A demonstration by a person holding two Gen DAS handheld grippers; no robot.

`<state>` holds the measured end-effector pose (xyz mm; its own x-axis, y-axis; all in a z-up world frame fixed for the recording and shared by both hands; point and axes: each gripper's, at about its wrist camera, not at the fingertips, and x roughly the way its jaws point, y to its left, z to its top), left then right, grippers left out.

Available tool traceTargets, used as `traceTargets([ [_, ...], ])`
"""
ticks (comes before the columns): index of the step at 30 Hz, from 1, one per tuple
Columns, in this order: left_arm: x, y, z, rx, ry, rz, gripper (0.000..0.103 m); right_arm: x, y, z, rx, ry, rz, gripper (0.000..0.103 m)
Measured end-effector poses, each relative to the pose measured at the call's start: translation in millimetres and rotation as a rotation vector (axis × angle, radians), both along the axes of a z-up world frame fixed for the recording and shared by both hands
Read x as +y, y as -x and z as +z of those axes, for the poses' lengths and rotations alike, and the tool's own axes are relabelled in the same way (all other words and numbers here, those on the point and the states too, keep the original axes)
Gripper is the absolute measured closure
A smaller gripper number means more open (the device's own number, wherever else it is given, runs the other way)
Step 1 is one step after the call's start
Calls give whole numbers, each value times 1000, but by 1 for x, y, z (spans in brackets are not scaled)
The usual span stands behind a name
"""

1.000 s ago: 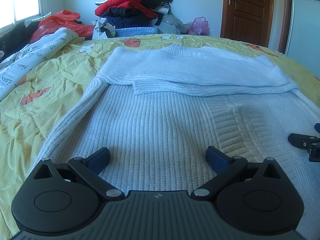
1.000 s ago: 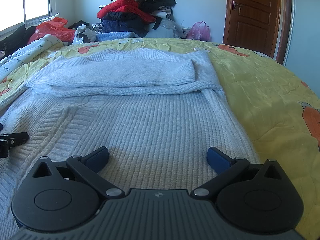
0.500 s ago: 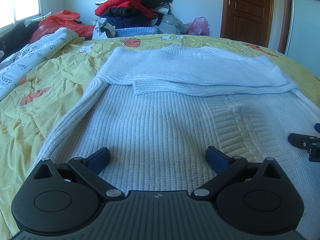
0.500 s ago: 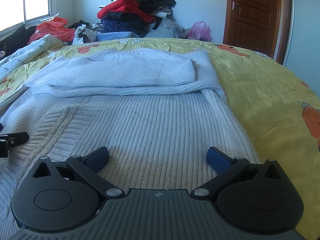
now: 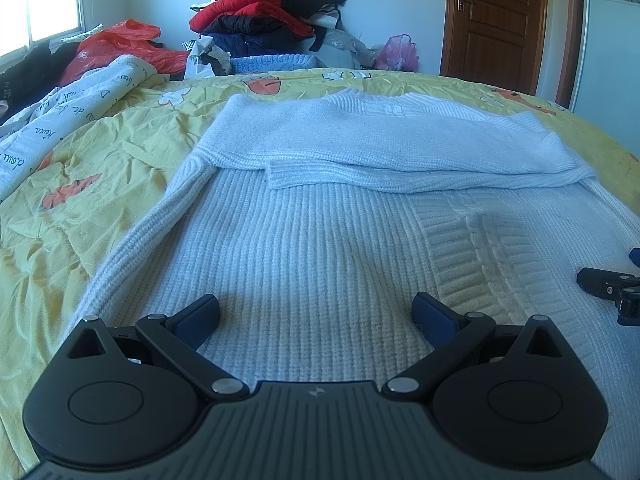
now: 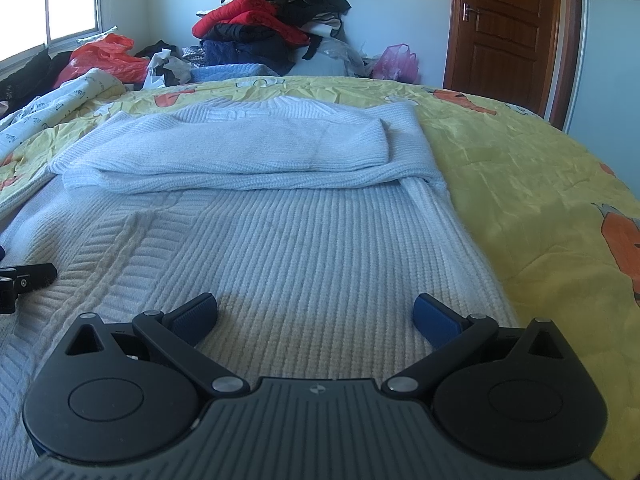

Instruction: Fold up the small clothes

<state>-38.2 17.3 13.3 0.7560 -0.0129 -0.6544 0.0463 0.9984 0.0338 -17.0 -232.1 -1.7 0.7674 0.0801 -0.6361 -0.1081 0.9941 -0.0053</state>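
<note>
A pale blue knit sweater (image 5: 320,240) lies flat on the yellow bedspread (image 5: 80,184), with both sleeves folded across its far chest part. It also shows in the right wrist view (image 6: 304,240). My left gripper (image 5: 316,314) is open and empty, low over the sweater's near left hem. My right gripper (image 6: 316,314) is open and empty, low over the near right hem. The right gripper's finger shows at the right edge of the left wrist view (image 5: 608,286). The left gripper's finger shows at the left edge of the right wrist view (image 6: 24,280).
A pile of red, black and navy clothes (image 5: 264,12) stands beyond the bed's far edge. A white printed quilt (image 5: 60,120) and a red plastic bag (image 5: 120,46) lie at the far left. A brown door (image 5: 496,20) is at the back right.
</note>
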Motion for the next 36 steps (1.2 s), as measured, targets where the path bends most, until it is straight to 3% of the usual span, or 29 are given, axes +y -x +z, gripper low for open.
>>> traceTargets([
  [14, -4, 3, 2, 8, -1, 6, 0, -1, 39, 2, 7, 7, 9, 2],
  [23, 2, 56, 4, 4, -42, -13, 0, -5, 74, 4, -1, 17, 38, 1],
  [32, 15, 80, 11, 40, -35, -1, 0, -14, 97, 13, 73, 51, 137, 1],
  [36, 23, 97, 19, 14, -81, 19, 0, -19, 115, 18, 124, 69, 244, 0],
])
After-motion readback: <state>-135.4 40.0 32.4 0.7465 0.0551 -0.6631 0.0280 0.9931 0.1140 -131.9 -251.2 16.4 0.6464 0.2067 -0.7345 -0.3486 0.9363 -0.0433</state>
